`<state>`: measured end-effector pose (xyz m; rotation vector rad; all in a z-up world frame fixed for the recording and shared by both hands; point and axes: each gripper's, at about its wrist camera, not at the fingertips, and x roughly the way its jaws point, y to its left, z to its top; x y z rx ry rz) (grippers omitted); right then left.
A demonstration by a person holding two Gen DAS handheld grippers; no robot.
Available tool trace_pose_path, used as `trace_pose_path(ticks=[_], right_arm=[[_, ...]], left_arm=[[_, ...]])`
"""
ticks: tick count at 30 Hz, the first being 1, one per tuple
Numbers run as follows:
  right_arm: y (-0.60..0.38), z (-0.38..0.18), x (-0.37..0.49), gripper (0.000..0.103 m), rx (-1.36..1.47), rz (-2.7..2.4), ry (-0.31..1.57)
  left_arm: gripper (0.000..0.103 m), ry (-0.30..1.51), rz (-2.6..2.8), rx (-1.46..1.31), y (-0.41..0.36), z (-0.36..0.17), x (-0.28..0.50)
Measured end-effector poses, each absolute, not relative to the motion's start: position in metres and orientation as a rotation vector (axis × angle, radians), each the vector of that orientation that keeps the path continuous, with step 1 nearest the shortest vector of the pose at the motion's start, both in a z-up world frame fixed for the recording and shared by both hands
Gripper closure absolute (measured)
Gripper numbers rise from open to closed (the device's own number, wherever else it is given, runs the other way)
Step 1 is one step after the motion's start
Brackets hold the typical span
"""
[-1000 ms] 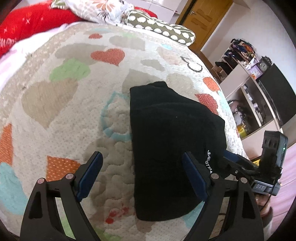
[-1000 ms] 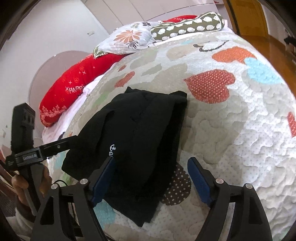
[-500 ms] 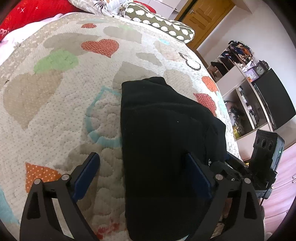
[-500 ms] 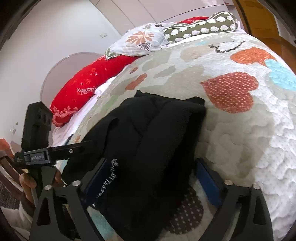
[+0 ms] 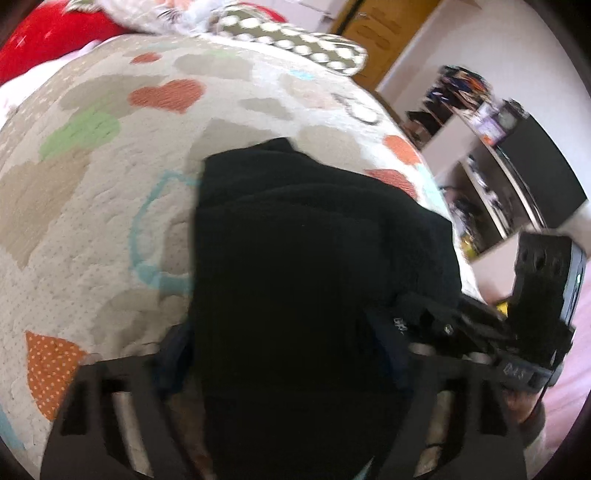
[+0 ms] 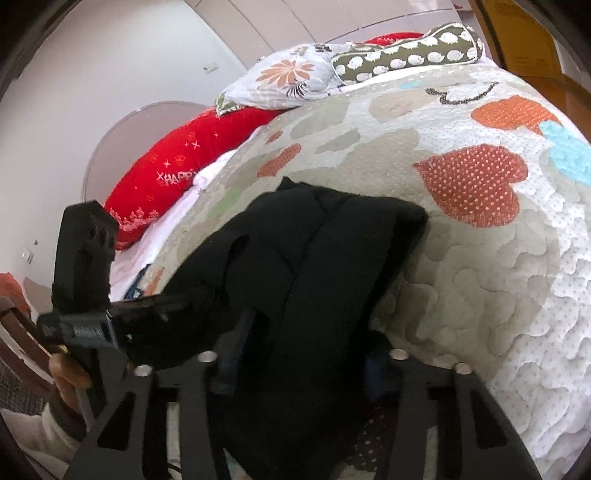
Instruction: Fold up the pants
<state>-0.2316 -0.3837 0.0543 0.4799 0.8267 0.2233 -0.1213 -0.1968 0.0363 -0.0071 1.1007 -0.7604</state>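
**On the quilted bed, folded black pants are caught between two closing hand-held grippers**

On the bed [image 6: 498,258], a bundle of black pants [image 5: 314,277] is seen lying folded on the heart-patterned quilt [image 5: 92,221], near the quilt's closest edge. The pants are bordered by a teal outline shape [image 5: 147,251] on one side and by a dotted red heart [image 6: 472,181] on the other.

The near end of the pants is straddled by the left hand-held gripper [image 5: 280,354]. Its jaws are held fairly wide and are closing, with the fabric between them; whether the pads already press on the cloth cannot be told, as the view is blurred. The same end of the pants is taken by the right hand-held gripper [image 6: 303,358], whose jaws are drawn in narrow and are closing, the cloth being bunched up between its blue pads.

Beyond the pants, at the far end of the bed, a red pillow [image 6: 184,170], a floral pillow [image 6: 284,77] and a spotted olive bolster [image 6: 406,51] are lined up. Beside the pants, in the right wrist view, the left gripper's handle is seen gripped by a hand [image 6: 64,376]. To the other side of the pants, off the bed, shelves [image 5: 480,177] and a wooden door [image 5: 380,33] are visible.
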Motion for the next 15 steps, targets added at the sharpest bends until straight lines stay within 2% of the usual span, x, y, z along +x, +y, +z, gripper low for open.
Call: trace_pose_path(ticks=[4, 11, 15], right_arm=[[-0.375, 0.082, -0.232, 0.071, 0.426, 0.257, 0.782], [-0.355, 0.122, -0.193, 0.072, 0.371, 0.322, 0.707], [-0.346, 0.129, -0.146, 0.072, 0.327, 0.337, 0.701]], left_arm=[[0.043, 1.089, -0.795, -0.029, -0.190, 0.054, -0.115], [0.044, 0.957, -0.723, 0.030, -0.169, 0.114, -0.079], [0.044, 0.957, -0.658, 0.055, -0.165, 0.114, -0.050]])
